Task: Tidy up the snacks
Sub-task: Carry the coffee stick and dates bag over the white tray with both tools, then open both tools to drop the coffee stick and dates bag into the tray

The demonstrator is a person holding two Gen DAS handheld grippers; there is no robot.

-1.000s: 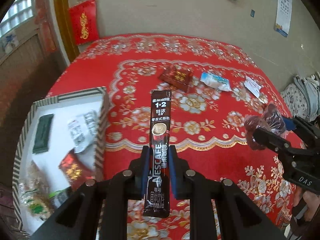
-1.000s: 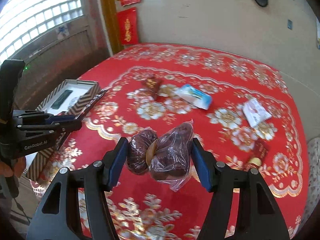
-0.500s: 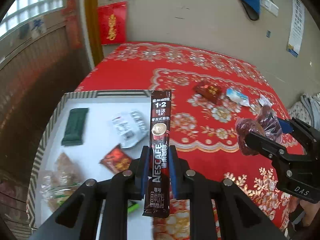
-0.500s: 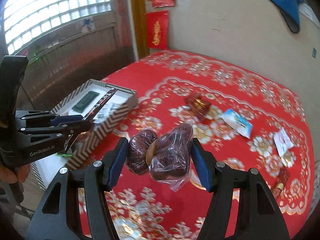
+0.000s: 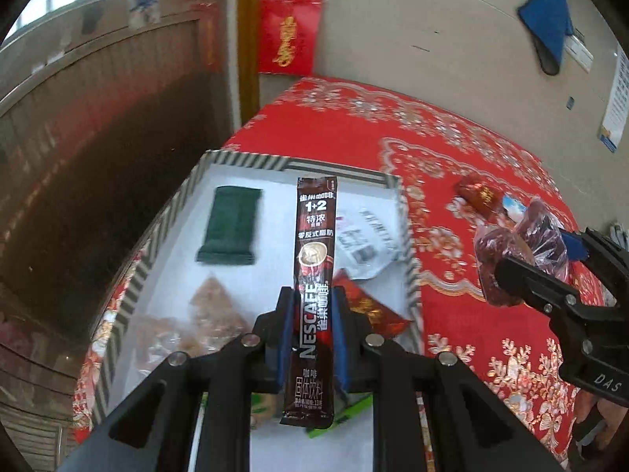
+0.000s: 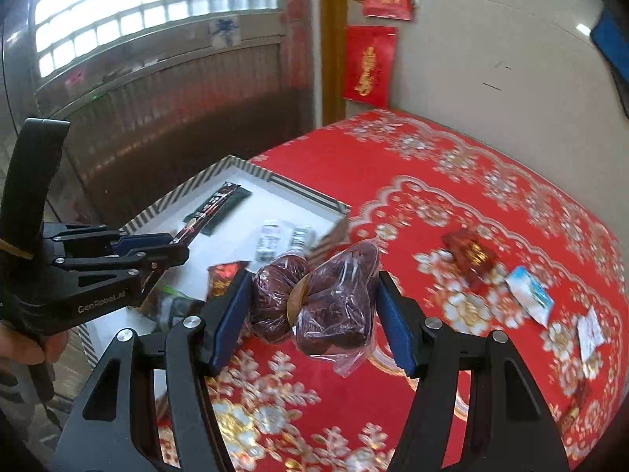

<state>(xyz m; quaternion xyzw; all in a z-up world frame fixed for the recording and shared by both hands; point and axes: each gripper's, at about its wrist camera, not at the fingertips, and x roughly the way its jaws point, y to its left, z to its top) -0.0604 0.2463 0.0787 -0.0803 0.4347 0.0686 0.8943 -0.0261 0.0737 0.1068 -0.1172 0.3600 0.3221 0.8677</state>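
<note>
Tongs both moved over toward the striped box [image 5: 409, 271]: left tongs [image 5: 312, 314] clench coffee stick [image 5: 314, 236] above it, right tongs [image 6: 314, 303] grasp bagged dates [image 6: 334, 299] beside it; drop-off seems near.

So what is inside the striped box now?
In the box: a green packet, a white packet, a red packet and clear-wrapped snacks. The left gripper and its coffee stick hide the near part.

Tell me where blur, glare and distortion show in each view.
Left wrist view: the coffee stick is sharp, the green packet and box contents smear, and edges bow. Right wrist view: the window blows out, the bagged snack is crisp, and the table packets are slightly soft.
</note>
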